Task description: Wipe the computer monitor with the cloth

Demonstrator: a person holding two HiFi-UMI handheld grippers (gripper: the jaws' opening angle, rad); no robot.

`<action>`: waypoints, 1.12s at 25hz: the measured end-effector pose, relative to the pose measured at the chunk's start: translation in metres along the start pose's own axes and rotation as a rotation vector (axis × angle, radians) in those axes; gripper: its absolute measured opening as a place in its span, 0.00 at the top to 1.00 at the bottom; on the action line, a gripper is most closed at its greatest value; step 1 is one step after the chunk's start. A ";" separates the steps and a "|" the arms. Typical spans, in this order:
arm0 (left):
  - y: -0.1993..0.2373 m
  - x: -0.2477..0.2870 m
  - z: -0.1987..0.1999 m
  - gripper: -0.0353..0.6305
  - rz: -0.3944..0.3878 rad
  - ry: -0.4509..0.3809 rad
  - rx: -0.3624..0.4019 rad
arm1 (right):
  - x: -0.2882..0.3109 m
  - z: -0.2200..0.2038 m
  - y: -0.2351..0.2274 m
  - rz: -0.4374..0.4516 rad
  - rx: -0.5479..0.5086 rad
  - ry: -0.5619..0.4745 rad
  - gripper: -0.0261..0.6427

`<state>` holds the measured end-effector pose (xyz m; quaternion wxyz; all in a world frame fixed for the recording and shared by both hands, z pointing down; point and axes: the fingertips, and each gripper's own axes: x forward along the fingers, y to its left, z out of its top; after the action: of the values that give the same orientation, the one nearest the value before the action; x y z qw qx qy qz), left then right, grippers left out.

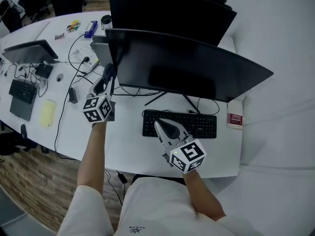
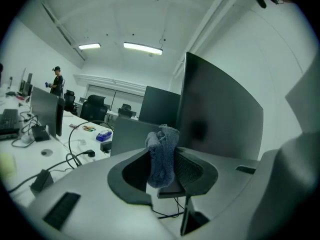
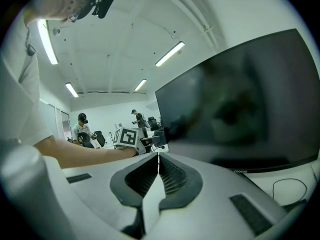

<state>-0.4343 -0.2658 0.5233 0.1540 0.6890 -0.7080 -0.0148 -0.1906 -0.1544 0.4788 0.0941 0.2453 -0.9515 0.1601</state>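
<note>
- The right gripper (image 1: 160, 126) is nearest, above the desk's (image 1: 128, 149) front edge, over the left end of the keyboard (image 1: 179, 123). Its jaws are pressed together with nothing between them.
- The left gripper (image 1: 106, 78) is raised at the left edge of the front monitor (image 1: 187, 65). Its jaws are clamped on the cloth (image 2: 162, 156).
- The cloth is a grey, nubby wad bunched between the jaws, with a tuft standing past the tips.
- It looks light, soft and limp, so it should flatten against the glass. The pinch through its middle seems sound, and only the tuft should touch.
- The monitor is dark, glossy and set on thin legs. It probably rocks and marks easily, so light pressure suits it.
</note>
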 end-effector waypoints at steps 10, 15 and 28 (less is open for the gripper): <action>0.017 0.009 -0.060 0.75 0.013 0.061 -0.127 | -0.011 -0.020 -0.017 -0.071 0.035 0.035 0.93; 0.023 0.013 -0.081 0.75 0.014 0.089 -0.181 | -0.015 -0.028 -0.021 -0.101 0.048 0.046 0.93; 0.038 0.016 -0.117 0.75 -0.002 0.035 -0.611 | -0.030 -0.043 -0.025 -0.170 0.077 0.063 0.93</action>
<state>-0.4432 -0.2577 0.6464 0.3662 0.6117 -0.6672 -0.2157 -0.1483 -0.1472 0.5172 0.1280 0.3234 -0.9170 0.1955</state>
